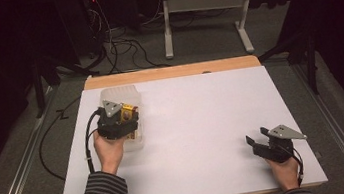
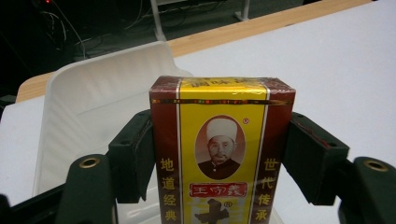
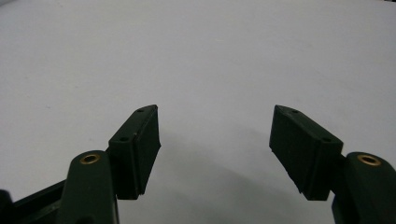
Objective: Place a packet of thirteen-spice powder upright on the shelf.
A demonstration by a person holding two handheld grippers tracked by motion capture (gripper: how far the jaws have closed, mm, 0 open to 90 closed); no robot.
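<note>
Left hand-held gripper (image 2: 223, 154) was clamped on a red-and-yellow box (image 2: 222, 149), a pad pressed against each long side, the printed face toward its own camera. In the high view this hand-held gripper (image 1: 119, 123) and the box (image 1: 129, 114) sat over a translucent white bin (image 1: 119, 95) at the far left of the bench (image 1: 203, 123); whether the box rested inside the bin or hung just above it could not be told. Right hand-held gripper (image 3: 215, 149) lay idle near the bench's right front corner, jaws spread wide with nothing between them, well apart from the bin.

Risks judged from here:
- The pads held only the lower sides of the box. A glossy wrapper could let it slip or tip forward if the wrist tilted.
- The bin looked light. A box edge catching the rim could drag or overturn it, since the right hand was not steadying it.
- Squeezing harder could dent the carton.
</note>
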